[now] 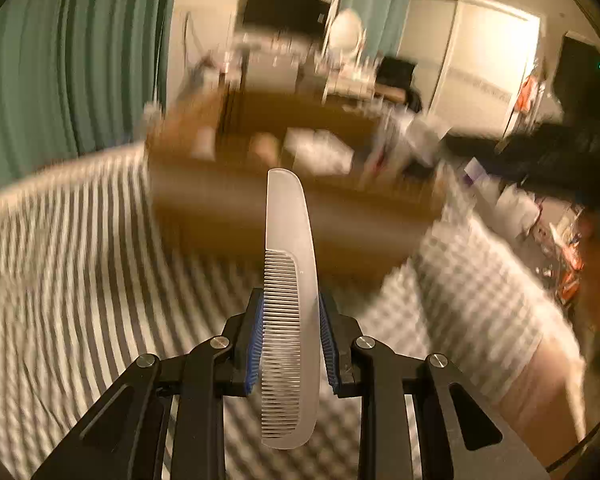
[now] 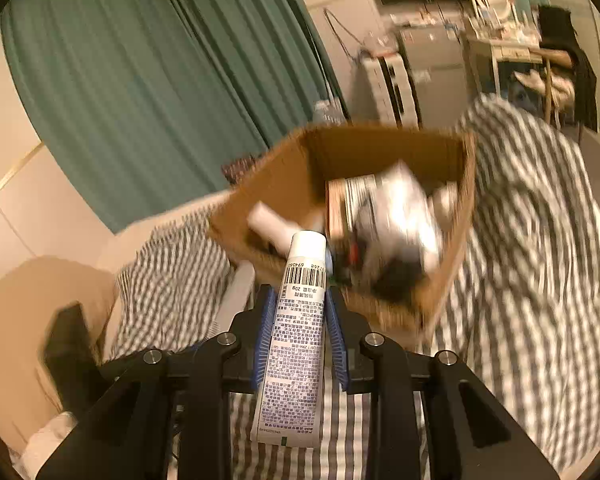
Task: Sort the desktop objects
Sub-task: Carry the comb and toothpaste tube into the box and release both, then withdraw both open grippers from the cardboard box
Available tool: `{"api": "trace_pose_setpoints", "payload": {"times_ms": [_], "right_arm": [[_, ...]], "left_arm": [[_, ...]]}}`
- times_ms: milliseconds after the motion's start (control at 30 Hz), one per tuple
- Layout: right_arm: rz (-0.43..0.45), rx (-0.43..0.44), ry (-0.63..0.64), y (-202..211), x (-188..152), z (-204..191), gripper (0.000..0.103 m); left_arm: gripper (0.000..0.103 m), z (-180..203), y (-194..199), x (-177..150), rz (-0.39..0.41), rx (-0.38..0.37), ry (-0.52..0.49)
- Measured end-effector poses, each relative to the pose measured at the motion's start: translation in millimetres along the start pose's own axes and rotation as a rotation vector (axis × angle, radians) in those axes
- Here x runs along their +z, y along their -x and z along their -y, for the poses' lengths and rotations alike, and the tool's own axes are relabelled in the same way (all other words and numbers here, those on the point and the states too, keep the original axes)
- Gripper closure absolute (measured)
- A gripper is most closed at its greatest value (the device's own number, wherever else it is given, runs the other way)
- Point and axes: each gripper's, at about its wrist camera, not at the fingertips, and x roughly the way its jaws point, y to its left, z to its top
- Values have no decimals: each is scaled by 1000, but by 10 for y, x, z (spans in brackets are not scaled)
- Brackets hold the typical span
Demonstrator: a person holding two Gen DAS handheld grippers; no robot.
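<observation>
- Gripping a translucent comb [image 1: 290,304], the left gripper [image 1: 291,320] holds it upright before the blurred cardboard box [image 1: 236,208].
- Right gripper [image 2: 300,320] clamps a white tube [image 2: 296,336]; box contents smear, unreadable.

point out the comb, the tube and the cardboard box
comb [image 1: 290,280], left wrist view, on its spine above the teeth
tube [image 2: 296,340], right wrist view, on its printed body between the blue pads
cardboard box [image 2: 276,184], right wrist view, on its left outer wall

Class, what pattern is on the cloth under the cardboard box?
Grey-and-white stripes on the cloth beneath the cardboard box, clearest in the right wrist view.
</observation>
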Motion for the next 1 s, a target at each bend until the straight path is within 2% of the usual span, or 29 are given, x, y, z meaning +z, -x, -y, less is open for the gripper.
{"api": "trace_pose_setpoints", "payload": {"times_ms": [100,200,233,267,300,333,400,433,533,600,733,800,900,967,1000], "right_arm": [[30,-11,53,-48,343,-100,77],[49,-54,51,-207,613,-88,75],[51,-77,45,-255,667,-62,58],[48,-111,40,-312,718,-35,18],[58,-147,34,-342,743,-2,4],[88,-178,31,-326,739,27,0],[111,-199,42,-303,691,88,0],[111,-203,38,-298,653,135,0],[114,-206,8,-250,582,258,0],[117,-196,5,-183,560,279,0],[128,-179,76,-2,602,118,0],[117,-192,119,16,560,20,0],[109,-236,149,-61,313,-111,0],[123,-219,146,-153,112,-151,0],[91,-203,166,-240,57,-181,0]], "left_arm": [[77,88,28,557,61,-19,-15],[77,98,-187,966,71,48,-33],[73,84,-317,1069,60,100,-30],[66,85,-402,1112,50,134,-29],[34,78,-497,1141,39,179,-32],[2,73,-552,1140,37,231,-34],[0,86,-577,1089,86,363,-30],[0,74,-604,1044,86,395,-26],[0,-31,-601,922,43,393,38],[0,-89,-513,878,46,419,98],[0,-34,-216,883,74,549,146],[0,19,-43,856,105,567,165],[0,52,99,758,132,565,220],[0,70,148,695,140,566,227],[0,77,172,675,142,577,224]]}}
